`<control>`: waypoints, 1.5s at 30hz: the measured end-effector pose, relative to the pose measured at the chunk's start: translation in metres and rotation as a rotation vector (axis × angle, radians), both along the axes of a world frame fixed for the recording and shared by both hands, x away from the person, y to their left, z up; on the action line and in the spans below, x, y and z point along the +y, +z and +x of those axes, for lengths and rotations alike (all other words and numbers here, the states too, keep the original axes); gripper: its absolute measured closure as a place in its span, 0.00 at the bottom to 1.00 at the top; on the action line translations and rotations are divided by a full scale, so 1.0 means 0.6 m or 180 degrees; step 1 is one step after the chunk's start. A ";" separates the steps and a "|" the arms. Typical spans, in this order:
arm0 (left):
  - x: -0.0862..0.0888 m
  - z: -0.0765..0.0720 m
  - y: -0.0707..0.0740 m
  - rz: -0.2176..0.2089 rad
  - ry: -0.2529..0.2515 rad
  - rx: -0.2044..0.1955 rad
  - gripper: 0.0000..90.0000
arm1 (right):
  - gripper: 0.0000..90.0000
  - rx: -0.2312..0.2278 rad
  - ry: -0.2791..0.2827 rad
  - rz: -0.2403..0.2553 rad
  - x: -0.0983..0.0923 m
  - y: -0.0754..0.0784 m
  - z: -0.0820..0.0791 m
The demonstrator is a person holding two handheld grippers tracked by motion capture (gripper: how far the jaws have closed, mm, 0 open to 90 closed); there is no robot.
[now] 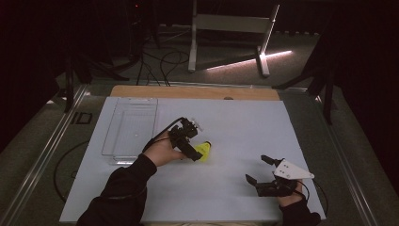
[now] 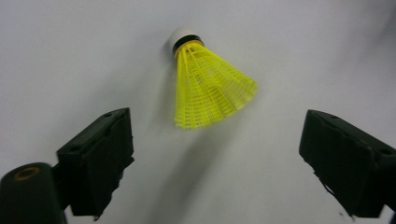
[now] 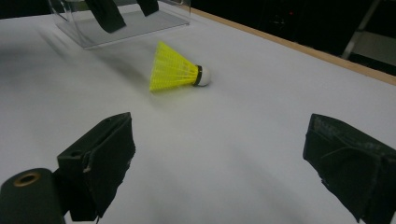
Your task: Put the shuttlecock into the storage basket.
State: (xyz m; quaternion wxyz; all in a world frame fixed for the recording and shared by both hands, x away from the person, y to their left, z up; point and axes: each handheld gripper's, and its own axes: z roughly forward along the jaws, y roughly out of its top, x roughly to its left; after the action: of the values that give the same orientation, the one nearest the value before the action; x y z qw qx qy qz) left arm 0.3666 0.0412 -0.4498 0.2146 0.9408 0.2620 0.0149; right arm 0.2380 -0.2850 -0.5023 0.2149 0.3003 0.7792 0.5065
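Your left hand (image 1: 162, 149) comes in from the bottom of the high view, black sleeve (image 1: 120, 188) angled toward 1 o'clock, and carries the left gripper (image 1: 190, 151) low over the middle of the white table (image 1: 235, 127). The gripper body tilts down and toward 4 o'clock from your knuckles, its cable (image 1: 157, 134) looping back toward 10 o'clock. Just past its tip lies the yellow shuttlecock (image 1: 204, 150), on its side on the table surface, touching nothing else. In the left gripper view the shuttlecock (image 2: 208, 84) sits ahead of the jaws at about 12 o'clock, white cork at the far end, open skirt toward the camera; the two black jaws stand wide apart on either side, with bare table between them and no contact with the skirt. Your right hand (image 1: 289, 197) rests near the table's edge at 5 o'clock of the high view, wrist low, holding the right gripper (image 1: 259, 169) roughly level and pointing toward 10 o'clock, grey three-cornered plate (image 1: 294, 170) on top. Its jaws are also spread wide, nothing between them. In the right gripper view the shuttlecock (image 3: 177, 70) lies well ahead at 11 o'clock, cork pointing to 3 o'clock. The clear plastic tray (image 1: 129, 129) sits at 10 o'clock of the shuttlecock, well apart from it, near the table's left edge.
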 end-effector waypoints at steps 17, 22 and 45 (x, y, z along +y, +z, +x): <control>-0.018 0.029 -0.044 0.0258 -0.0075 -0.0038 0.44 | 0.10 0.0026 0.0028 0.0011 0.000 -0.001 0.000; -0.024 0.036 -0.052 0.0316 -0.0059 -0.0037 0.54 | 0.10 0.0032 0.0022 0.0009 0.000 -0.001 0.000; -0.047 0.047 -0.069 0.0383 -0.0084 -0.0028 0.99 | 0.10 0.0030 0.0031 -0.0012 0.000 -0.002 0.001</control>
State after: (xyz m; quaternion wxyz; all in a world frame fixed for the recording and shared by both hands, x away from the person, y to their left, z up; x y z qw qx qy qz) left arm 0.3945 0.0131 -0.4914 0.1589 0.9553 0.2473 0.0319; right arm 0.2386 -0.2851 -0.5034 0.2094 0.2985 0.7825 0.5046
